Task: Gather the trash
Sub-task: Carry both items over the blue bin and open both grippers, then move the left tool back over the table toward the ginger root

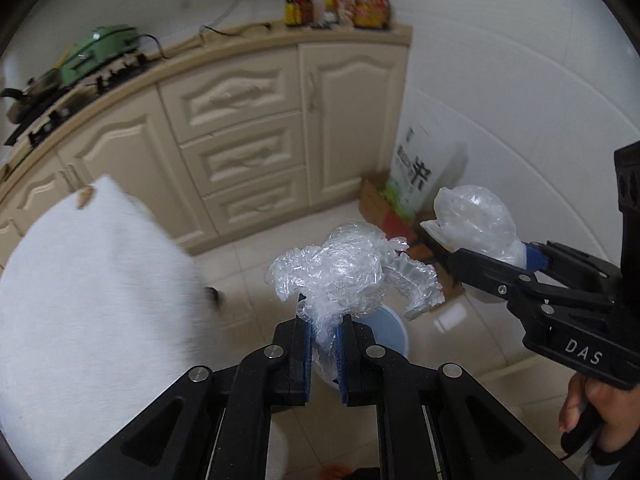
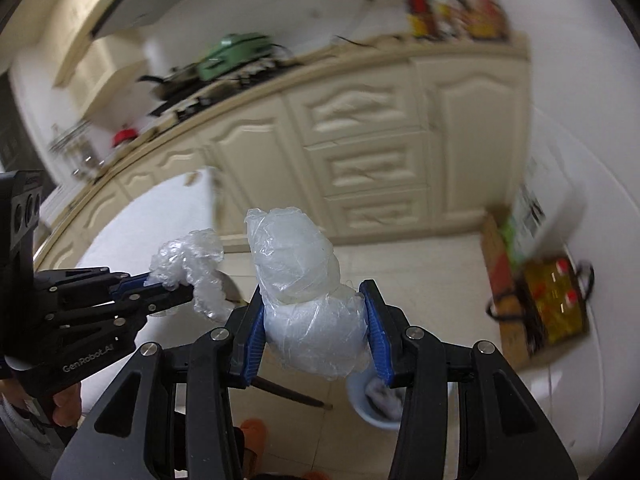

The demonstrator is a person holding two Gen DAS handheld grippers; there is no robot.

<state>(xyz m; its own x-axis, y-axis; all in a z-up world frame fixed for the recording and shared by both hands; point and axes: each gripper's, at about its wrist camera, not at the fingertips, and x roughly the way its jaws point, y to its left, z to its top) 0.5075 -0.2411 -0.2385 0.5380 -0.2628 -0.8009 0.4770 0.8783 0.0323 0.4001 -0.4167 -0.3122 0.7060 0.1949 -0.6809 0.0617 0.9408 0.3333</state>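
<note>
Plastic wrap point(image 1: 344, 272) pinched in left gripper point(image 1: 325, 344) | bag point(image 2: 308, 292) between right gripper point(image 2: 316, 332) fingers

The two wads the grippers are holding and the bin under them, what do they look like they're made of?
Crinkled clear wad in the left gripper: thin glossy plastic film, see-through and creased. Milky white wad in the right gripper: a translucent plastic bag, softly wrinkled. Pale blue bin: probably smooth moulded plastic.
</note>
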